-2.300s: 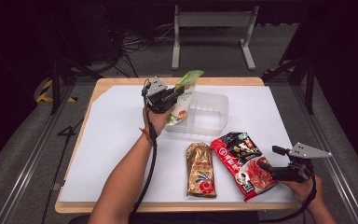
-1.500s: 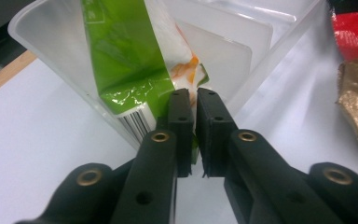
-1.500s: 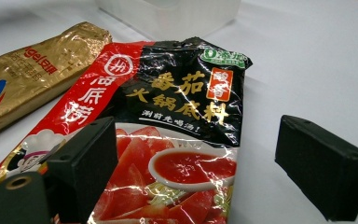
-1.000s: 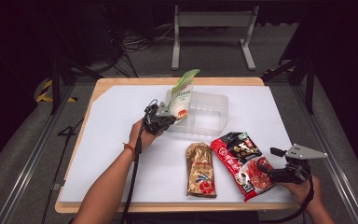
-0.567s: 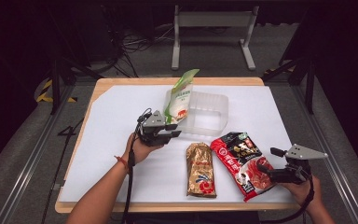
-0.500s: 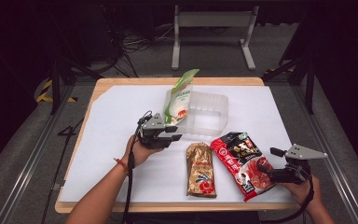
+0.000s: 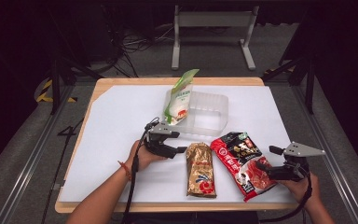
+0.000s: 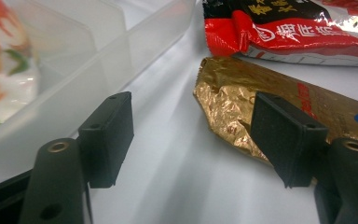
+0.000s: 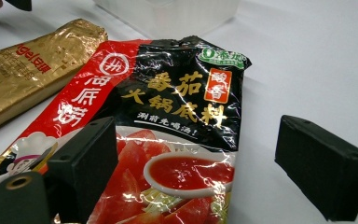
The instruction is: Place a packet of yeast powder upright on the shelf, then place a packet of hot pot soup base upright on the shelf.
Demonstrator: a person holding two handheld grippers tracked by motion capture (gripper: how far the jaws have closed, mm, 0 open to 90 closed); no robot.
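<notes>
White paper covers my wooden counter [image 7: 121, 116], and beyond its far edge the floor is dark, with cables and a metal stand.

Nearest me, at the lower right of the high view, my right gripper [image 7: 271, 163] rests at the edge of the red and black hotpot soup base pouch [image 7: 242, 161]. In the right gripper view its jaws stand wide apart with the pouch [image 9: 168, 140] lying flat under them, and no pad presses on it: it is open and holds nothing.

Left of that pouch, low in the middle of the frame, lies the gold foil packet [image 7: 200, 169], flat on the paper. My left gripper [image 7: 179, 142] sits just beside its upper end. Its jaws have just been opening; in the left gripper view they are spread with bare paper between them, one pad near the crinkled end of the gold packet [image 8: 233, 107], not touching it as far as I can tell.

Farther back, above the middle of the frame, stands the clear plastic container [image 7: 205, 112]. The white and green pouch [image 7: 179, 98] already leans upright in its left end.

By my judgement, one of three packs is stowed; the gold packet looks next, then the red one.
</notes>
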